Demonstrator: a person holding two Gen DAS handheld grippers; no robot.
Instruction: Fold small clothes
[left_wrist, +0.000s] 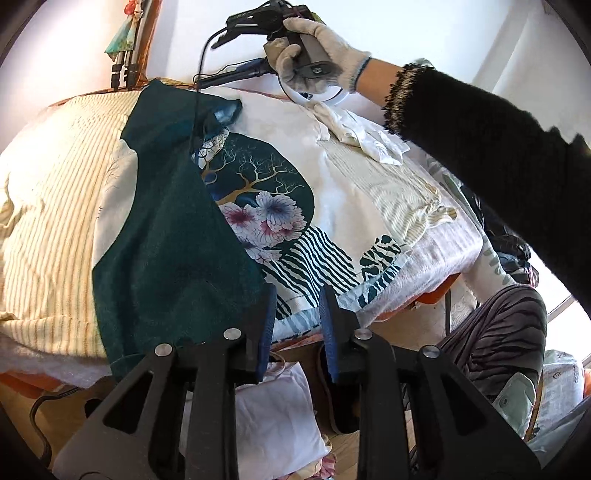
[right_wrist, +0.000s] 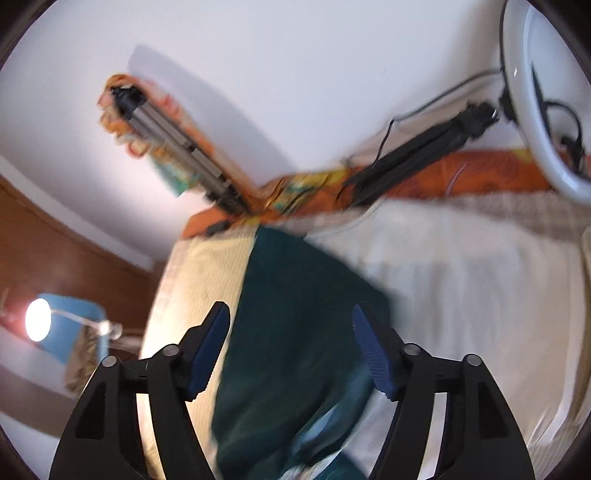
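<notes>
A white garment with a printed tree and flowers (left_wrist: 273, 206) lies spread on the bed. Its dark green part (left_wrist: 166, 240) is folded over its left side. My left gripper (left_wrist: 297, 295) hovers at the garment's near edge, jaws a little apart and nothing pinched between the blue pads; the left finger (left_wrist: 264, 314) overlaps the green fold's edge. A gloved hand (left_wrist: 314, 48) holds the other gripper high above the garment's far end. In the blurred right wrist view my right gripper (right_wrist: 291, 308) stands wide open above the green cloth (right_wrist: 288, 350), holding nothing.
A cream striped blanket (left_wrist: 55, 206) covers the bed. A crumpled white cloth (left_wrist: 362, 136) lies at the far right. Folded white clothes (left_wrist: 273, 406) sit below the bed edge. A ring light (right_wrist: 546, 147), two tripods (right_wrist: 417, 158) and a lit lamp (right_wrist: 37, 319) stand around.
</notes>
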